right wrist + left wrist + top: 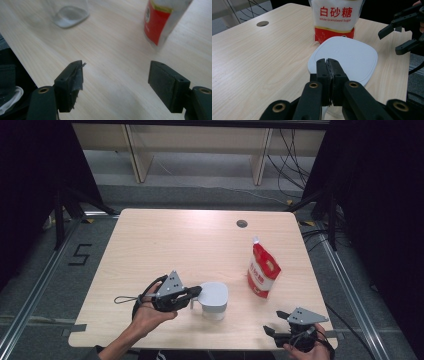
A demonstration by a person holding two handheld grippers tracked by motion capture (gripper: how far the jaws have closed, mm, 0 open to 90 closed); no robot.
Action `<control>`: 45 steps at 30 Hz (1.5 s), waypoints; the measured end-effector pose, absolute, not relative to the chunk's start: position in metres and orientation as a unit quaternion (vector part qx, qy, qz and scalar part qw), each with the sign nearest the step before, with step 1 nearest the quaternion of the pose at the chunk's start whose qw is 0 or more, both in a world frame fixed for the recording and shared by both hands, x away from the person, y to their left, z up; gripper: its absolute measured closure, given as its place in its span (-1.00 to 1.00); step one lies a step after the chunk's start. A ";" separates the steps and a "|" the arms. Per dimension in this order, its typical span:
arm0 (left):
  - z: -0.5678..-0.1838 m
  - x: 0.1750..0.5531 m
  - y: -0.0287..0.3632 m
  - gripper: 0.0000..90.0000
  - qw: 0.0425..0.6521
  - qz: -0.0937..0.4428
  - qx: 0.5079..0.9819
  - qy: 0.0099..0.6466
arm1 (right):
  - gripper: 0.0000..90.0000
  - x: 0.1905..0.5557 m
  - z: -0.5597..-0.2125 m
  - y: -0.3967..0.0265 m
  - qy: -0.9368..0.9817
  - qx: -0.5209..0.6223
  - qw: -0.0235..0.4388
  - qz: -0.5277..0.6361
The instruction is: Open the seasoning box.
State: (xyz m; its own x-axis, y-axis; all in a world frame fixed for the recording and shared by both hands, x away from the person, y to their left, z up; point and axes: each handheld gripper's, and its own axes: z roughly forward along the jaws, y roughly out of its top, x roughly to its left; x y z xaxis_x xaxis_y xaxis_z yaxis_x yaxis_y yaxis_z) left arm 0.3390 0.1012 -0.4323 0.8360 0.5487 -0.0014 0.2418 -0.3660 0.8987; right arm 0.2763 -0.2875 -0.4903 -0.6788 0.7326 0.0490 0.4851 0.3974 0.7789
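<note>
Now the left gripper (194, 292) has its jaws closed at the white lid's (347, 56) edge, apparently gripping it; the right gripper (272, 330) waits open at five o'clock. Next likely lifts the lid off the container (214, 307).

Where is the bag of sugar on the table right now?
In the high view the sugar bag stands upright on the right half of the table, just right of the white-lidded container, below the round cable hole.
</note>
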 end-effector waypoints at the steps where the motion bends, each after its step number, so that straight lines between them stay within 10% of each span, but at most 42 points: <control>1: -0.433 0.340 0.102 0.94 0.508 0.151 0.812 0.242 | -0.42 0.277 -0.490 -0.287 0.819 0.364 0.157 0.415; 8: -0.434 0.340 0.103 0.94 0.511 0.151 0.810 0.245 | -0.30 0.280 -0.483 -0.279 0.806 0.333 0.177 0.457; 18: -0.434 0.339 0.103 0.95 0.514 0.155 0.809 0.241 | 0.45 0.283 -0.467 -0.251 0.794 0.296 0.166 0.504; 45: -0.438 0.338 0.109 0.96 0.516 0.156 0.807 0.243 | 0.99 0.309 -0.443 -0.188 0.814 0.209 0.202 0.503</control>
